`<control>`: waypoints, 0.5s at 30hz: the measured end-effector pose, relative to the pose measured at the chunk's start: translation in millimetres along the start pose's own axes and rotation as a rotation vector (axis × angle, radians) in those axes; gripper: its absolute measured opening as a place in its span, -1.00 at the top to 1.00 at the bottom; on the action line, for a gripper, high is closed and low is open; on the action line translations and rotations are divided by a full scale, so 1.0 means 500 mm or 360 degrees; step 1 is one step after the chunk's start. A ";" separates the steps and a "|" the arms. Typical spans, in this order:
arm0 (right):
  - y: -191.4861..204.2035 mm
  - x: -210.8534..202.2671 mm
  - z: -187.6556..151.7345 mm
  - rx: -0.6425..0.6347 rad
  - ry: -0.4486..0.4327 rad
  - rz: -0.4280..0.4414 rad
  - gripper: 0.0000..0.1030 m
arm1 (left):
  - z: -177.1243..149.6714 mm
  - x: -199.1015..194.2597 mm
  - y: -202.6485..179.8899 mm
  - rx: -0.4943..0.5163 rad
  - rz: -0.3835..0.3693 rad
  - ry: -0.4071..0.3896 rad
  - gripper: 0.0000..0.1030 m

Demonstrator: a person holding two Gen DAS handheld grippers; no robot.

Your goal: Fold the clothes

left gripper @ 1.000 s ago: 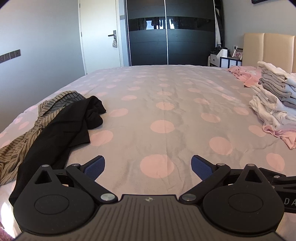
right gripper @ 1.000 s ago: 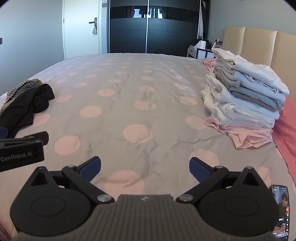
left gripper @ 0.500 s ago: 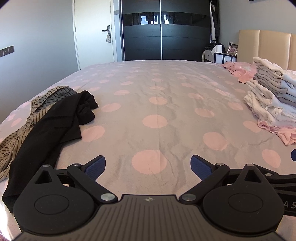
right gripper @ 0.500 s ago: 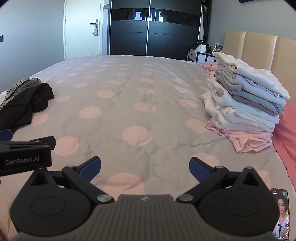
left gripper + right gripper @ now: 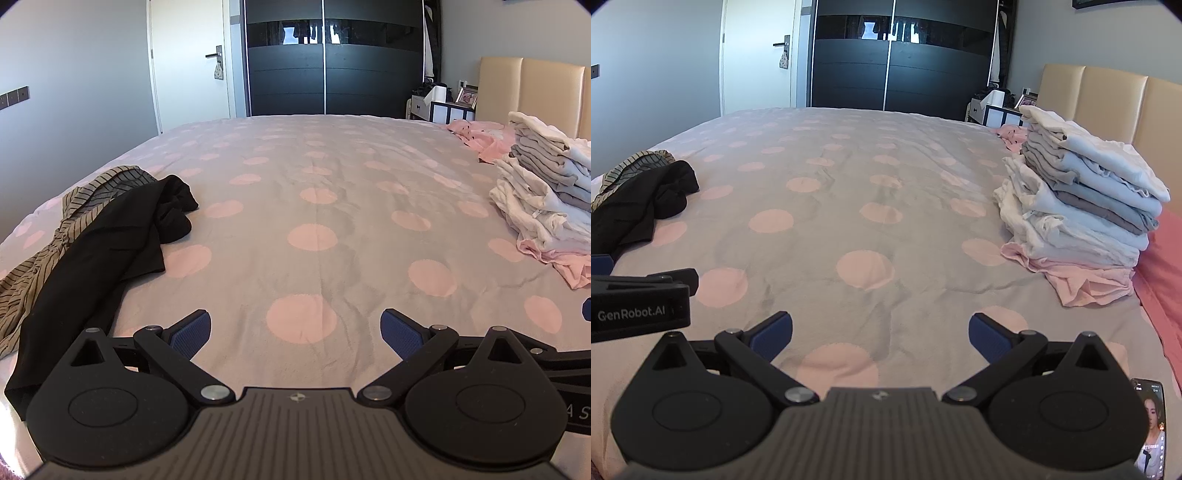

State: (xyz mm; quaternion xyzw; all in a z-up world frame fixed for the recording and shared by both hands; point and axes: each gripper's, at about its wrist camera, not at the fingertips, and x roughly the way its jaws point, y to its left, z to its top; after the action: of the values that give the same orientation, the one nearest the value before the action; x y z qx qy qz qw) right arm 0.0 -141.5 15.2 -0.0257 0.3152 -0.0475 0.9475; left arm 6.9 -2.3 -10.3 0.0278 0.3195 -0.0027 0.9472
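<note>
Both tongs are held low over the near edge of the bed (image 5: 317, 206), side by side. The left tongs (image 5: 295, 330) are spread wide with nothing between the blue pads (image 5: 192, 332), and the right tongs (image 5: 881, 332) are spread just as wide and are likewise empty.

A crumpled black garment (image 5: 110, 251) is seen at the left side of the bed, lying over a striped garment (image 5: 44, 258) that spreads out beneath and beyond it toward the bed's edge. Both are well apart from either set of tongs, and only bare dotted bedspread is found between them.

At the right side, a stack of folded clothes (image 5: 1082, 206) is set near the headboard (image 5: 1108, 96), with white and grey pieces above and a pink piece at the bottom. A pink cloth (image 5: 476, 134) is bunched behind the stack. A phone (image 5: 1152, 428) with a lit screen is seen at the lower right edge. A dark wardrobe (image 5: 332, 59) and a white door (image 5: 192, 66) are seen beyond the bed.
</note>
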 end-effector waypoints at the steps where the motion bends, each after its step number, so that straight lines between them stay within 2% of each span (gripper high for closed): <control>1: 0.000 0.001 0.000 -0.0002 0.0003 -0.0001 -0.99 | 0.000 0.000 0.000 0.0000 0.0001 0.0001 -0.95; 15: 0.001 0.003 -0.004 -0.0016 0.0013 0.0005 -0.99 | -0.002 0.003 0.001 0.0008 -0.0004 0.0023 -0.95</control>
State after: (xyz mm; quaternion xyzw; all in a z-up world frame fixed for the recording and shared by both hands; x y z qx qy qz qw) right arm 0.2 -141.1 12.5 -0.0297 0.3195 -0.0445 0.9461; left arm 7.6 -1.6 -11.9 0.0297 0.3265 -0.0045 0.9447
